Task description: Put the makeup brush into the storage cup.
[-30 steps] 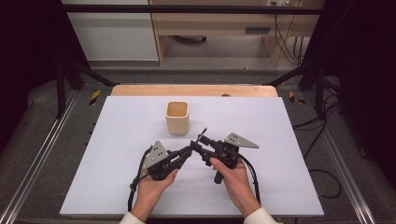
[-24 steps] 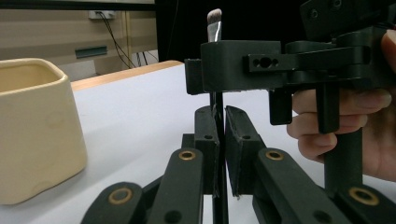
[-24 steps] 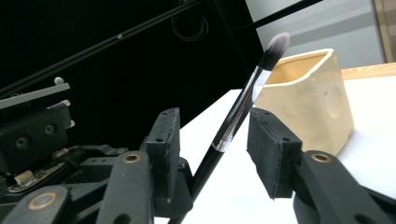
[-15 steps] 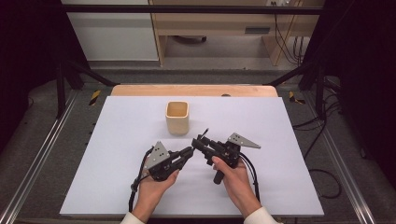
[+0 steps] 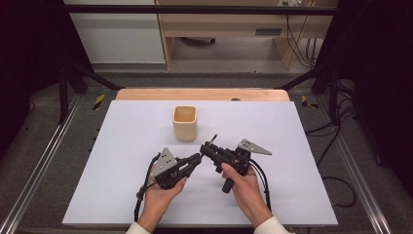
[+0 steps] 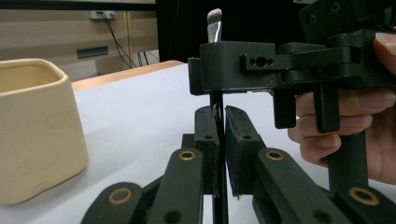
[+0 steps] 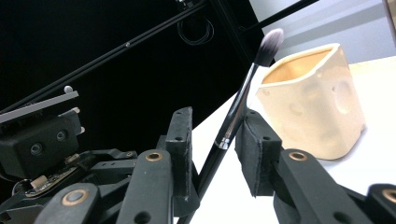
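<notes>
Handover of a makeup brush (image 7: pixel 243 100) from one gripper to the other is the step in hand. In the high view the two grippers meet nose to nose on the white table (image 5: pixel 302 195), at about six o'clock from the cream cup (image 5: pixel 185 123) and near it.

The left gripper (image 6: pixel 219 140) has its jaws clamped on the lower end of the brush handle, which stands up between the pads. The right gripper (image 7: pixel 217 140) sits across it higher up; its jaws have just been closing around the handle near the metal collar, but in the right gripper view a gap shows on each side of the shaft, so it does not grip yet. The bristle tip (image 6: pixel 214 17) pokes up above the right gripper, toward twelve o'clock.

Judging from this, the next move calls for the right jaws to finish closing squarely on the handle before the left ones let go; releasing early would let the brush tip over. After that, the cup looks like the likely destination.
</notes>
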The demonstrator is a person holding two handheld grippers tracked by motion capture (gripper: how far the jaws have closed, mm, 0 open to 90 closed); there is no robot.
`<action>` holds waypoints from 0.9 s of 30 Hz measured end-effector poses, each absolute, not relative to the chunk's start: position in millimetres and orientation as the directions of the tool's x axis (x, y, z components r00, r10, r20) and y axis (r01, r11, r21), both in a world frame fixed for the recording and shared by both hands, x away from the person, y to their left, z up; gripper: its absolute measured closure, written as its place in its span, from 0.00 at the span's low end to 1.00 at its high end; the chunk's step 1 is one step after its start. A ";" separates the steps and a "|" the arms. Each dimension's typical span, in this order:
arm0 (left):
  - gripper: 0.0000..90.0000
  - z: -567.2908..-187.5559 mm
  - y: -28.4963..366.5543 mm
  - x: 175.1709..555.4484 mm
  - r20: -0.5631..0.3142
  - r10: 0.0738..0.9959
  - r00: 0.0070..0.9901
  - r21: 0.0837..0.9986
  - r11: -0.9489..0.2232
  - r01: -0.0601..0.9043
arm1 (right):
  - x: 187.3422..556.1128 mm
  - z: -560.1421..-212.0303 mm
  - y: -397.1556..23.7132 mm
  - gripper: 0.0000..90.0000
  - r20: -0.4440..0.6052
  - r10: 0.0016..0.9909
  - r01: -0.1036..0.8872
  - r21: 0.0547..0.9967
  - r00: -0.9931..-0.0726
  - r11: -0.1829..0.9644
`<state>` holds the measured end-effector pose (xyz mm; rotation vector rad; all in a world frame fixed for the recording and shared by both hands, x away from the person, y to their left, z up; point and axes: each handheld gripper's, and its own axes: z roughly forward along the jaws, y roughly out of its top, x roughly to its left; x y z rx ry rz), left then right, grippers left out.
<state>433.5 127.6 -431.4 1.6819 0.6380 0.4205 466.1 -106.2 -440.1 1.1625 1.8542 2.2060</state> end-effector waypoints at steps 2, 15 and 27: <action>0.93 -431.5 127.6 433.6 -0.069 0.620 0.782 0.976 -0.121 0.183 | 466.0 -440.0 -106.3 0.77 0.514 0.469 0.424 0.857 -0.718 -0.292; 0.93 -433.4 126.3 433.6 -0.070 0.620 0.782 0.974 -0.128 0.189 | 463.5 -439.8 -104.9 0.93 0.474 0.457 0.394 0.881 -0.753 -0.263; 0.75 -433.7 134.4 436.6 -0.069 0.653 0.755 0.973 -0.123 0.195 | 465.9 -436.2 -117.5 0.93 0.389 0.541 0.322 0.921 -0.746 -0.218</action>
